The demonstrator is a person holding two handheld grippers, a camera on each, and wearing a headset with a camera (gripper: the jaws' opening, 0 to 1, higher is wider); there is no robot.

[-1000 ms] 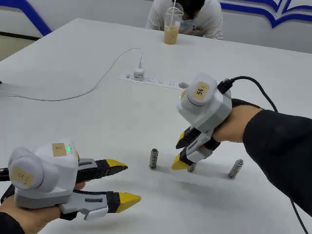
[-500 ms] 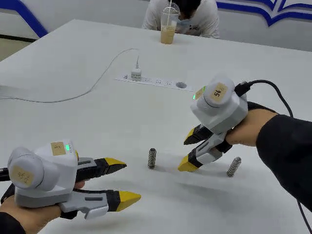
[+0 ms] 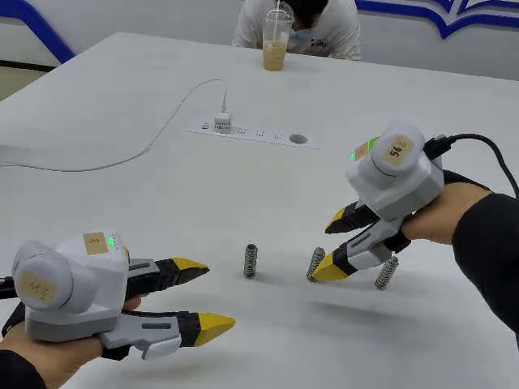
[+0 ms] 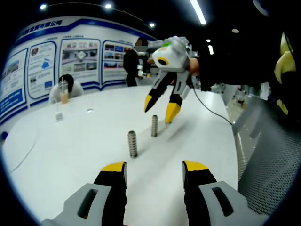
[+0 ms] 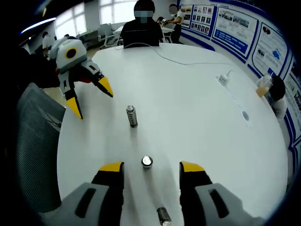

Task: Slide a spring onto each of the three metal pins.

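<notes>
My right tool (image 3: 334,247) hangs right of centre in the head view, released and carrying nothing. Its jaw tips are spread about the second spring (image 3: 315,264). I judge it is lined up there to check or seat that coil, since the right gripper view looks straight down on its shiny round top between the jaws. My left tool (image 3: 207,296) sits at the lower left, also spread and empty, well apart from the work and, I think, parked out of the way. The first spring (image 3: 250,261) stands upright at frame centre on the white worktop (image 3: 162,186). The third spring (image 3: 387,272) leans at the right. The pins are buried inside the coils, so I cannot tell how fully each is seated. In the right gripper view the third spring is cut off at the bottom edge.
</notes>
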